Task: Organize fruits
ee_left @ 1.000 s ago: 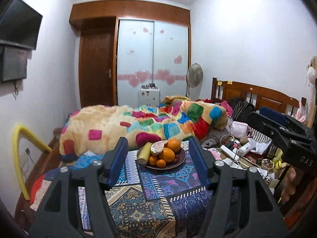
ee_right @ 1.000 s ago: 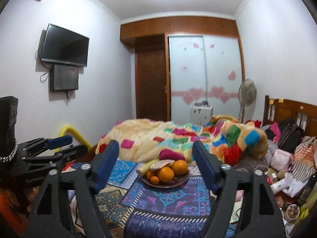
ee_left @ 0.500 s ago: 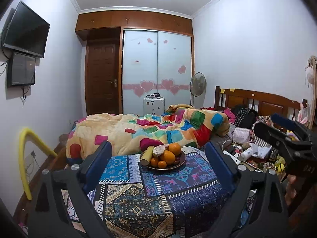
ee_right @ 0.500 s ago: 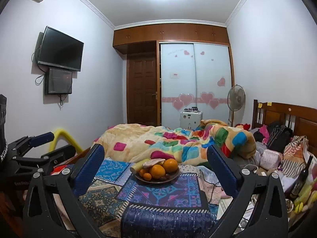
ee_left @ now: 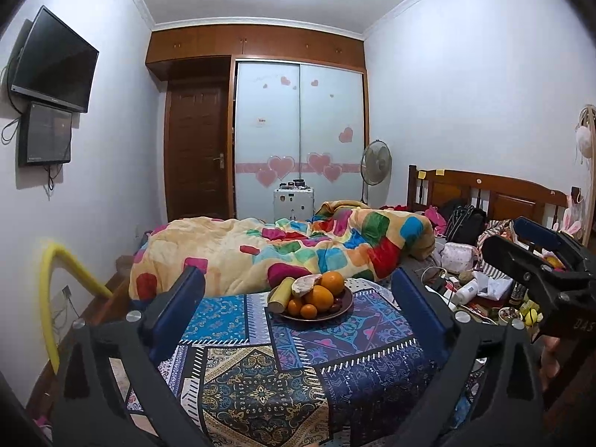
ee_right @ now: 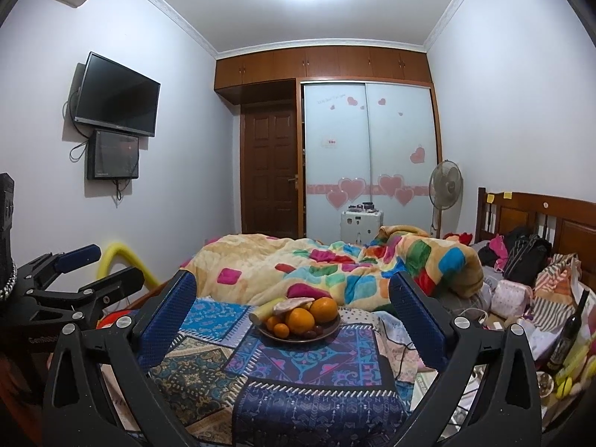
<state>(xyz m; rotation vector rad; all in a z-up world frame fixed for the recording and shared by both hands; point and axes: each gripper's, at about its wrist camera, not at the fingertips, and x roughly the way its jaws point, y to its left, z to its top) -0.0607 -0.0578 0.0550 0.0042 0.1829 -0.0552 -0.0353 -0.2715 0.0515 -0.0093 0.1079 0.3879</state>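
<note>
A dark plate (ee_left: 344, 307) of fruit sits on a patterned cloth (ee_left: 298, 365) on the bed. It holds two large oranges (ee_left: 321, 297), small tangerines (ee_left: 301, 308), a yellow banana-like piece (ee_left: 280, 294) and a pale cut fruit (ee_left: 303, 284). The plate also shows in the right wrist view (ee_right: 331, 329). My left gripper (ee_left: 296, 305) is open and empty, held well back from the plate. My right gripper (ee_right: 292, 311) is open and empty, also back from the plate. Each gripper shows in the other's view: the right gripper (ee_left: 536, 260) and the left gripper (ee_right: 82, 272).
A colourful quilt (ee_left: 283, 249) is heaped behind the plate. Clutter of bottles, bags and cables (ee_left: 469, 287) lies right of the cloth by the wooden headboard (ee_left: 484, 190). A dark bottle (ee_right: 568, 331) stands at right. A yellow tube (ee_left: 56, 283) curves at left.
Both grippers have opened wider and tilted up and back, so the plate looks smaller and lower and more ceiling shows.
</note>
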